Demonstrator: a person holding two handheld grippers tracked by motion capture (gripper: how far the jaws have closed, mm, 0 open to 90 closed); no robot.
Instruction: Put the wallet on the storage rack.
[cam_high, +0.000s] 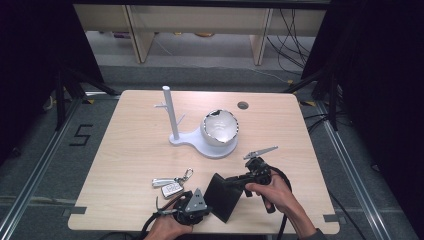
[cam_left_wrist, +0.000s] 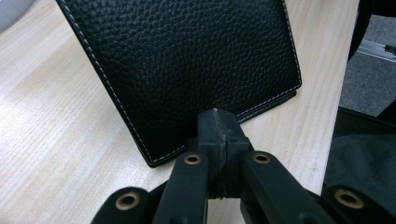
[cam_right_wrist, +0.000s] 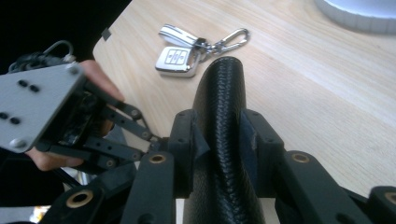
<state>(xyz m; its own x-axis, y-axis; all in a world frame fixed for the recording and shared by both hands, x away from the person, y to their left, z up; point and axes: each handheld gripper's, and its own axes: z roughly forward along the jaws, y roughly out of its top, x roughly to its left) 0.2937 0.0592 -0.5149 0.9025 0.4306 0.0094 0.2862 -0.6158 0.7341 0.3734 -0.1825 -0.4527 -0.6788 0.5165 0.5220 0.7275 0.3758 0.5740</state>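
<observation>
High view: at the lower centre of the frame a black leather wallet (cam_high: 222, 196) stands tilted above the bench (cam_high: 125, 150), held between both tongs. The left tongs (cam_high: 206, 208) meet its lower left corner; the right tongs (cam_high: 231, 183) reach in from the right at its upper edge. A key bunch (cam_high: 171, 185) lies just left of the wallet, and a white stand (cam_high: 172, 117) with a bowl (cam_high: 219, 127) sits at mid-frame.

Left gripper view: the left tongs (cam_left_wrist: 218, 122), pressed together, pinch the wallet's (cam_left_wrist: 187, 60) bottom edge; its grained face and white stitching fill the upper frame.

Right gripper view: the right tongs (cam_right_wrist: 219, 140) clamp the wallet's rounded spine (cam_right_wrist: 223, 112), jaws on either side. The keys (cam_right_wrist: 187, 51) lie beyond, upper centre; the left tongs (cam_right_wrist: 140, 135) come in from the left.
</observation>
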